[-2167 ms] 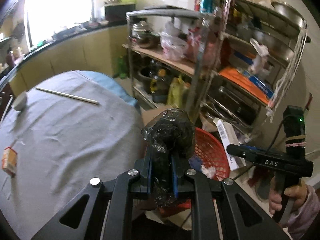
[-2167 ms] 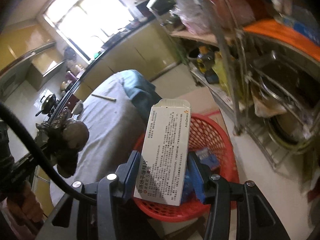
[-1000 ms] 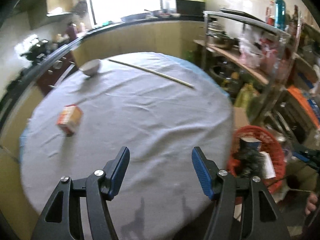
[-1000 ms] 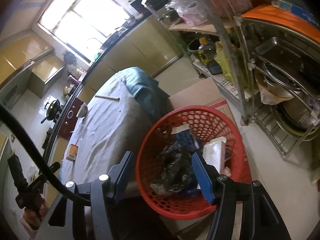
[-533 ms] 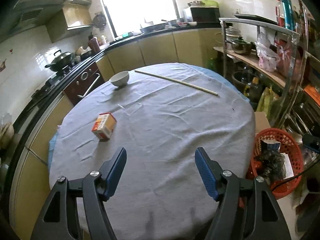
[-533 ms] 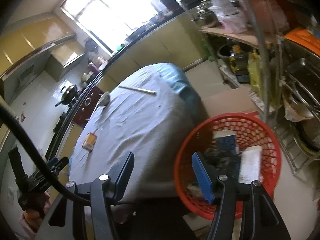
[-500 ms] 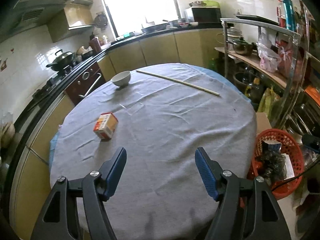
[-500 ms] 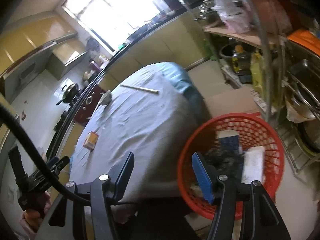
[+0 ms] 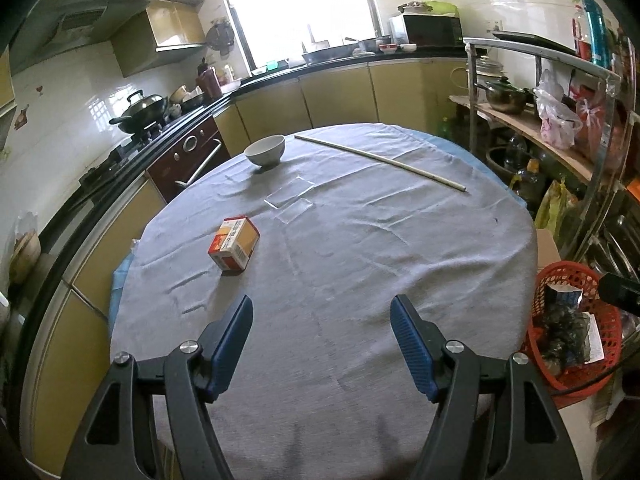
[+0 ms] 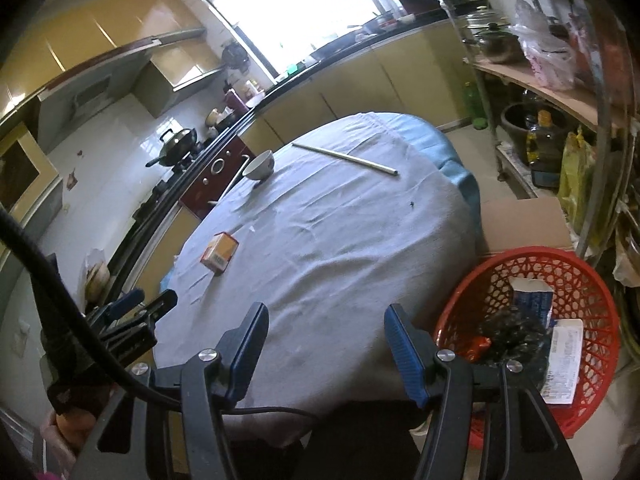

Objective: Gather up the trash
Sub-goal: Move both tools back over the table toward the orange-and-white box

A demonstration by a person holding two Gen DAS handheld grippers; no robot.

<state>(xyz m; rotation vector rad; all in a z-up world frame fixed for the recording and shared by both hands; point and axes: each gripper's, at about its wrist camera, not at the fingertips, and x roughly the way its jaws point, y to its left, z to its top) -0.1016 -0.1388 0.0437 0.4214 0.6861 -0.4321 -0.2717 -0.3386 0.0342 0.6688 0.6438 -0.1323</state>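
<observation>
my left gripper hangs over the near edge of the round counter, angled down at the grey cloth; its fingers have just been opening and now stand spread wide with nothing between them. my right gripper sits over the counter's right edge, rolled a little, its fingers released and empty too.

the small orange box lies flat on the cloth, left of centre and well apart from both grippers, long axis running from near-left to far-right. a white bowl and a long thin stick lie farther back.

the red basket stands on the floor just beside the counter. only the right view looks down into it: a black bag, a blue carton and a white box inside. that view also catches the hand holding the left gripper. the left view shows just the basket's side.
</observation>
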